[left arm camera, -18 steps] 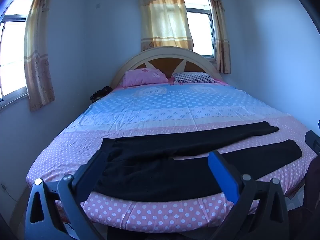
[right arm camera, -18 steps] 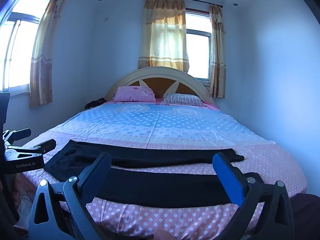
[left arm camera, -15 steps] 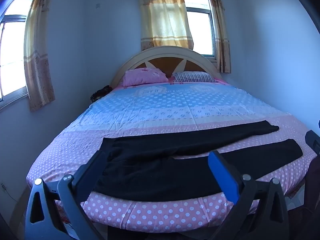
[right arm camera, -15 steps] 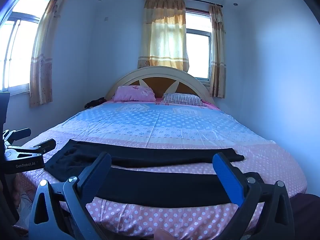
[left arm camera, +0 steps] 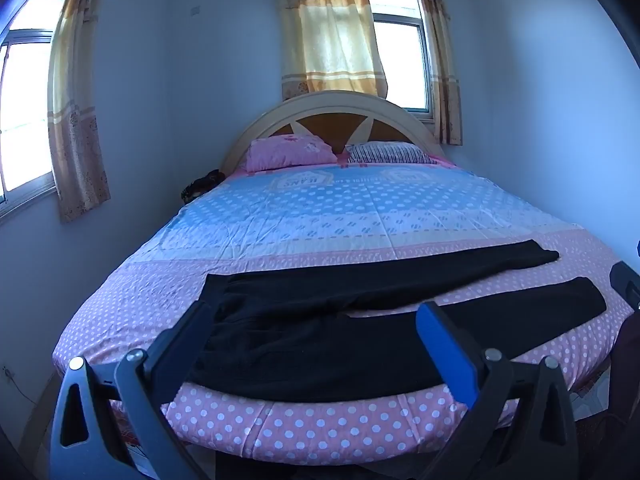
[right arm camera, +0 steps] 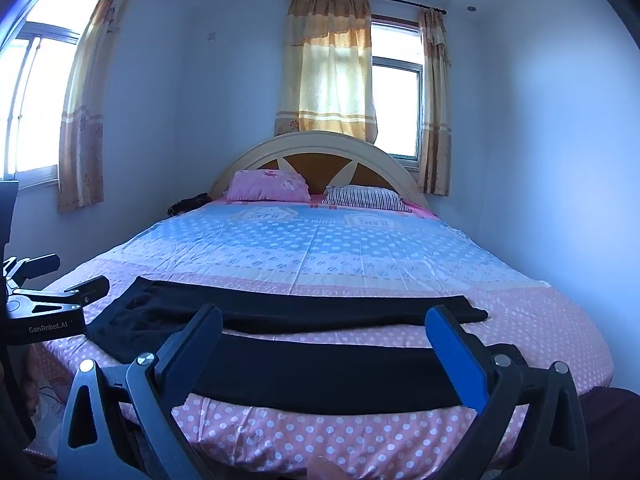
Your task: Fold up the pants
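— Claws first: how do they stand?
— Left claw (left arm camera: 316, 320) and right claw (right arm camera: 324, 324) both gape wide, holding nothing, at the bed's (left arm camera: 304, 432) foot edge.
— Pants (left arm camera: 360, 328)?
— Flat along that edge, legs apart; pillows (left arm camera: 290, 152) at the far end.

Matt black cloth pants (left arm camera: 360, 336) on smooth polka-dot cotton sheet (left arm camera: 320, 216); glossy wooden headboard (left arm camera: 332, 120).
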Tool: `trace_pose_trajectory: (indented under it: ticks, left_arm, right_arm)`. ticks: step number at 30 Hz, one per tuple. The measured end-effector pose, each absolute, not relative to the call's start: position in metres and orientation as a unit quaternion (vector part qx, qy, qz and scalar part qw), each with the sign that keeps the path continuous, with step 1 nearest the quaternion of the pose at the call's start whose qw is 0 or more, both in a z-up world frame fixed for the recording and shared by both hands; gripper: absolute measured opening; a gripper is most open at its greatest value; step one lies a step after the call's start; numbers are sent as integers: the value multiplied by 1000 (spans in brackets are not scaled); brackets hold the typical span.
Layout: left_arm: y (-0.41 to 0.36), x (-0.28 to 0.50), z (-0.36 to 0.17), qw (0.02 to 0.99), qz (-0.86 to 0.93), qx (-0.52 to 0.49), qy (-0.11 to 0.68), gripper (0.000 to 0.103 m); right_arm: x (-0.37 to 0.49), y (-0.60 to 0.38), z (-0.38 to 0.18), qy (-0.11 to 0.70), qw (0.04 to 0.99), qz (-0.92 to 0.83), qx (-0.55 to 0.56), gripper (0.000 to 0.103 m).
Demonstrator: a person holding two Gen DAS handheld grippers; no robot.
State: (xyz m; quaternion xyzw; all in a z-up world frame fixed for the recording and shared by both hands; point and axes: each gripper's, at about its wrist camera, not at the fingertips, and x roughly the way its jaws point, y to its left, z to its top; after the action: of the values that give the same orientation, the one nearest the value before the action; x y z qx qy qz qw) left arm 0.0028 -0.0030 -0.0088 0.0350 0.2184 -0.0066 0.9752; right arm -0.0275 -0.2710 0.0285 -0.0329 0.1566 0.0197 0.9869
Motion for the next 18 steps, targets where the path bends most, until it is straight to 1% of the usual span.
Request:
trace_pose_trajectory:
  ticks: [18]
  left_arm:
    - [-1, 4, -8, 975, -8, 33, 220, 103]
  right_arm:
    - [-29, -268, 28, 158, 987, 21, -35, 102]
